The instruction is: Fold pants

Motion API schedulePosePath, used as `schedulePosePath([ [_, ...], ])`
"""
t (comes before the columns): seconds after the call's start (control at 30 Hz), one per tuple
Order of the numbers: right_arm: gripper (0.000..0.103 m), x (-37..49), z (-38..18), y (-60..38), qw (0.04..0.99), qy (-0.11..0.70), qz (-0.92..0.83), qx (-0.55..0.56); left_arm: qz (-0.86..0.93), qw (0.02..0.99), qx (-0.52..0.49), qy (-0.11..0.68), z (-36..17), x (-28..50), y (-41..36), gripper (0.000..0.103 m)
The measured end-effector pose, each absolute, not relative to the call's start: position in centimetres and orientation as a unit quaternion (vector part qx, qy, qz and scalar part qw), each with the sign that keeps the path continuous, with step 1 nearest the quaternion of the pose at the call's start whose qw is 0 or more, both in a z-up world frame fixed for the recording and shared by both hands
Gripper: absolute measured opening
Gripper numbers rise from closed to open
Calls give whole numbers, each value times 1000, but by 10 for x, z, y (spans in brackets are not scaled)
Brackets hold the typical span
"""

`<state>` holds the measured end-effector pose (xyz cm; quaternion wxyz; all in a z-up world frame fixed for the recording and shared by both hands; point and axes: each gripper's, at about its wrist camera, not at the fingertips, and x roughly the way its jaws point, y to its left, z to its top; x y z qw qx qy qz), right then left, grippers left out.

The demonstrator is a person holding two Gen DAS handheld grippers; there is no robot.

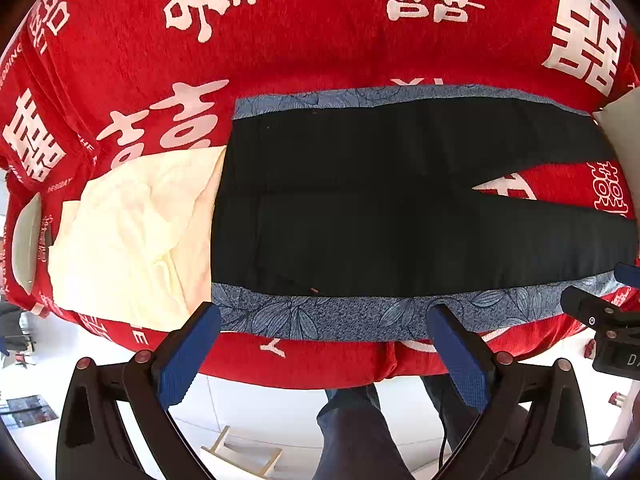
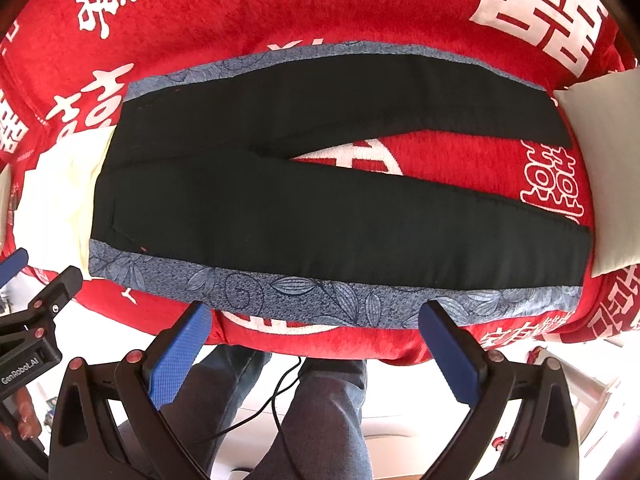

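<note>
Pants [image 1: 360,200], flat and unfolded on my red bed cover [image 1: 320,40], legs splayed in a V.

No fold made yet; all remains. Left gripper [image 1: 324,320] and right gripper [image 2: 316,320] hover wide at the near edge, empty.

Black pants [image 1: 360,200] with blue floral side stripes lie flat, unfolded, legs splayed apart, waistband toward left.
</note>
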<state>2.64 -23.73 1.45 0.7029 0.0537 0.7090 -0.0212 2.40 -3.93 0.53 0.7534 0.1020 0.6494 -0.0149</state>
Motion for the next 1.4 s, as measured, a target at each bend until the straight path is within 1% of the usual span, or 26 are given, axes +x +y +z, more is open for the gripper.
schedulePosePath([
  [0.23,103,29,12,-245,701,711,-6,55,10,752,97,652,7,22,-46,103],
  [0.53,103,30,-4,-254,695,718,20,23,51,757,47,650,2,10,-51,103],
  [0.73,103,24,-13,-252,693,720,9,19,35,759,40,649,-5,4,-48,103],
  [1.0,103,10,-30,-231,693,720,-29,13,-7,758,39,651,-35,1,-25,103],
  [1.17,103,3,-44,-214,694,719,-38,13,-14,755,19,655,-56,-3,-4,103],
  [1.27,103,0,-48,-209,702,710,-30,46,-21,758,-3,652,-66,-4,8,103],
  [1.4,103,-10,-52,-220,720,664,34,196,-43,763,-65,642,-81,-8,30,103],
])
